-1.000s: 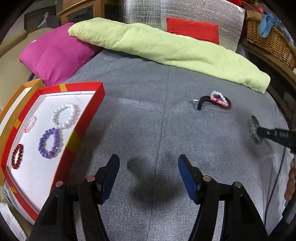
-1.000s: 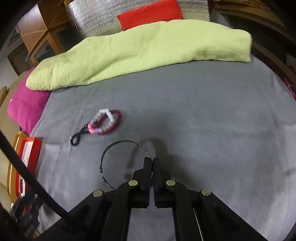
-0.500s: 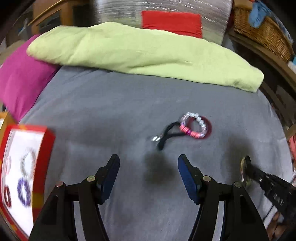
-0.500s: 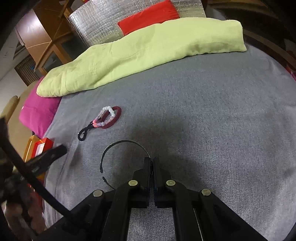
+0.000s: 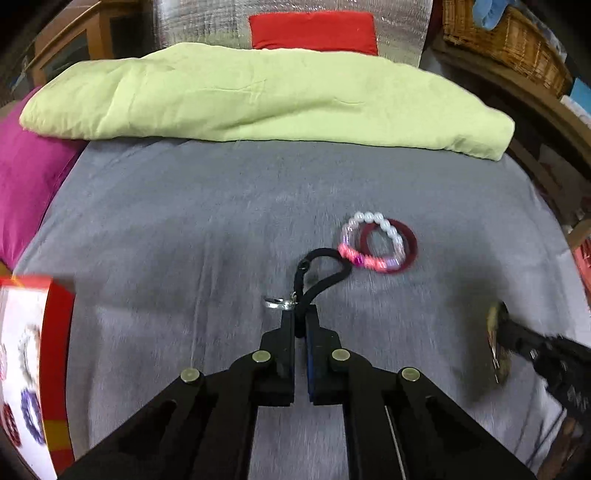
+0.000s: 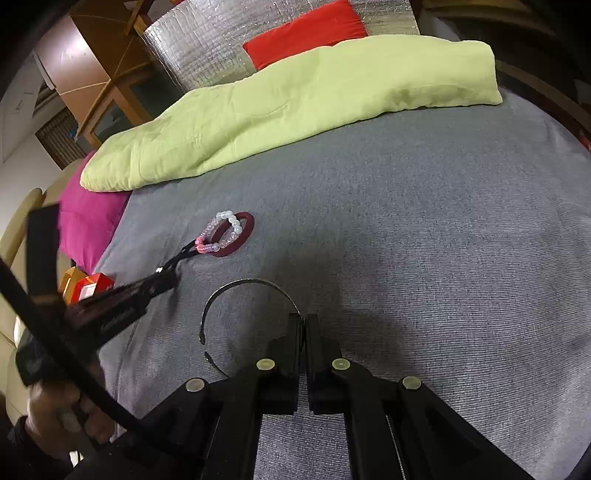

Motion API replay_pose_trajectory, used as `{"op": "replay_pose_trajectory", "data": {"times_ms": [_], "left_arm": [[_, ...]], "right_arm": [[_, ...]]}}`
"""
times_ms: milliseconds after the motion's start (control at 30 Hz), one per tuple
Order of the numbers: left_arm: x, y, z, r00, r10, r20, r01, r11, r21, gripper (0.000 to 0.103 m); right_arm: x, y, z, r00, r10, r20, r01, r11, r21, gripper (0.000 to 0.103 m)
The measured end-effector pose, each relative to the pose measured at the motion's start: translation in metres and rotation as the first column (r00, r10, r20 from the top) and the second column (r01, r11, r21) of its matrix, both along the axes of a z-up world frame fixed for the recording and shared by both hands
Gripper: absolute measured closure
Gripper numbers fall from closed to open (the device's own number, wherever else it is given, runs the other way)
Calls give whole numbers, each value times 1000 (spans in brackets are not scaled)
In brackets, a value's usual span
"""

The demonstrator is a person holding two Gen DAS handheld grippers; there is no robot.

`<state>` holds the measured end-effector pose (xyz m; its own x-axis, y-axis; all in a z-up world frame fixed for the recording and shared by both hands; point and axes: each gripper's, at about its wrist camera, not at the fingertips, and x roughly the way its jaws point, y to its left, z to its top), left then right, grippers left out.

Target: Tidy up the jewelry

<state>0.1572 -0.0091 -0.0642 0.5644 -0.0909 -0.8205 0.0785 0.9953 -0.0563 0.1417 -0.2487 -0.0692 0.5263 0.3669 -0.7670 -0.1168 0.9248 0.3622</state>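
The left gripper (image 5: 300, 321) had just closed on the black cord bracelet (image 5: 322, 275); its far loop touched the pink-and-white bead bracelet (image 5: 371, 243), which could snag on lifting. The right gripper (image 6: 303, 326) pinched a thin dark wire headband (image 6: 248, 291).

Two tools: the left tool (image 5: 300, 321) and the right tool (image 6: 303, 326). One black cord bracelet (image 5: 321, 273), one dark red bangle (image 5: 408, 243), one pink-and-white bead bracelet (image 5: 369, 238) and one thin metal hoop (image 6: 243, 291) lie on the bed (image 5: 184, 229). One red-rimmed tray (image 5: 55, 350) holds several blurred bead bracelets; their exact number cannot be told. One green quilt (image 5: 258, 96), one magenta pillow (image 5: 26, 184), one red cushion (image 5: 314, 31).
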Motion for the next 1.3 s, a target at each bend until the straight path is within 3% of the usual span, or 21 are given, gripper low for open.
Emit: {"op": "replay_pose_trajectory", "data": {"times_ms": [367,500,800,1300], "left_arm": [[-101,35,20,995,64,83,-58,996,-69,98],[-120,41,22,993,72,88,-63,992,-105,98],[-149,55,24,991,81,106,-60,980,-188,98],[-151,47,22,989,79,128,-60,988,-145,98]], "right_arm": [[-19,11,14,999,36,24,-36,999,-16,100],[-37,21,15,998,55,14,-54,998,-31,100],[-82,31,25,998,60,17,-60,998,-24,100],[-101,36,34,998,54,30,-53,999,-12,100]]}}
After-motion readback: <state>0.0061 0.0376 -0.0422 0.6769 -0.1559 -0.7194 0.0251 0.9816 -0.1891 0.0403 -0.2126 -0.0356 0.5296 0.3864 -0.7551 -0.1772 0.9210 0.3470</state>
